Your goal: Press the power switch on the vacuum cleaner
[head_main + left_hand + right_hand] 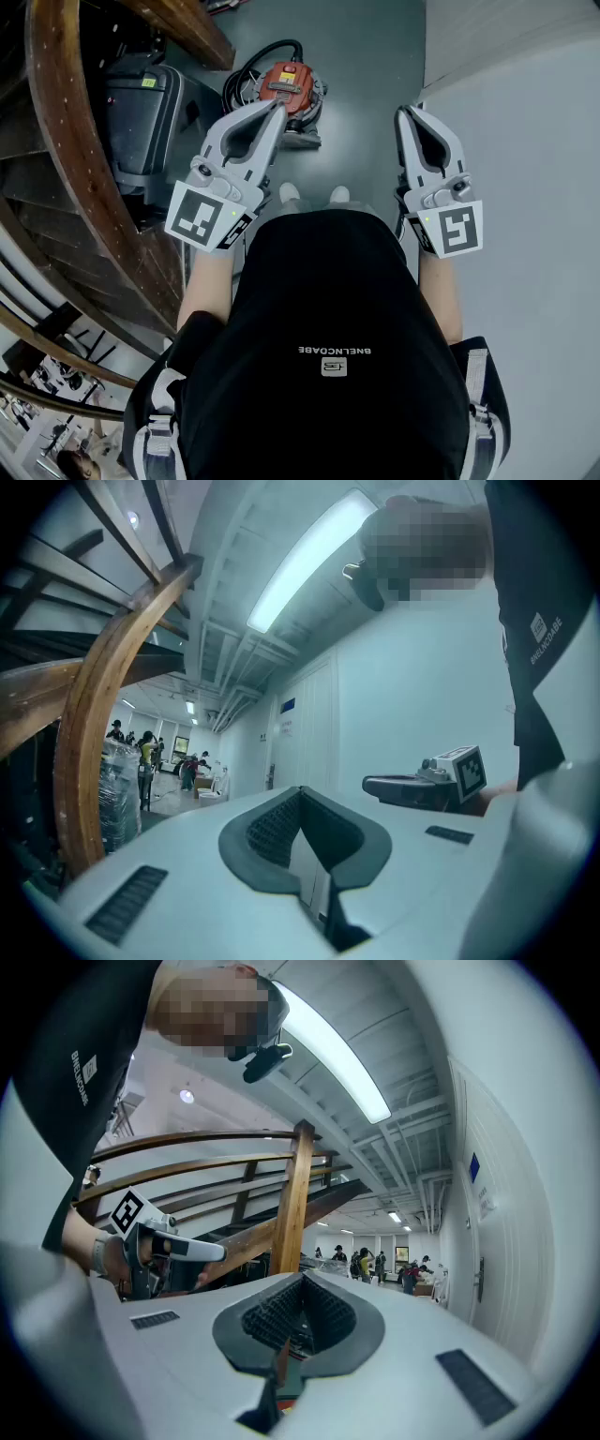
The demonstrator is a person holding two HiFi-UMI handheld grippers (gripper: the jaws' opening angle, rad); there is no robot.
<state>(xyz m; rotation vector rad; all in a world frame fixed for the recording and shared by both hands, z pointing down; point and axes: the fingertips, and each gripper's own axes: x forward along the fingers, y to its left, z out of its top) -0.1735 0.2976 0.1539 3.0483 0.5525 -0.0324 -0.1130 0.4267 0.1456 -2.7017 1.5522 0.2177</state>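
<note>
Vacuum cleaner, a small orange-red canister type with a black hose coiled at its left, sits on the grey floor just ahead of the person's shoes, beside the foot of a curved wooden stair rail. A dark wheeled case stands to its left under the stairs.

The left gripper is held out with its tip over the canister as the head view shows it, but well above it. Its jaws are pressed together with nothing between them. The right gripper is off to the right over bare floor, jaws likewise closed and empty. Both gripper views look out across the room rather than down at the machine.

The body looks like hard moulded plastic, rigid and fairly heavy for its size, so it should stay put under a downward push. If it has wheels, a sideways shove could roll it. The switch itself cannot be picked out from this height; it is probably among the controls on the top housing. A closed jaw tip makes a good blunt finger, and pressing straight down seems wiser than gripping anything.
</note>
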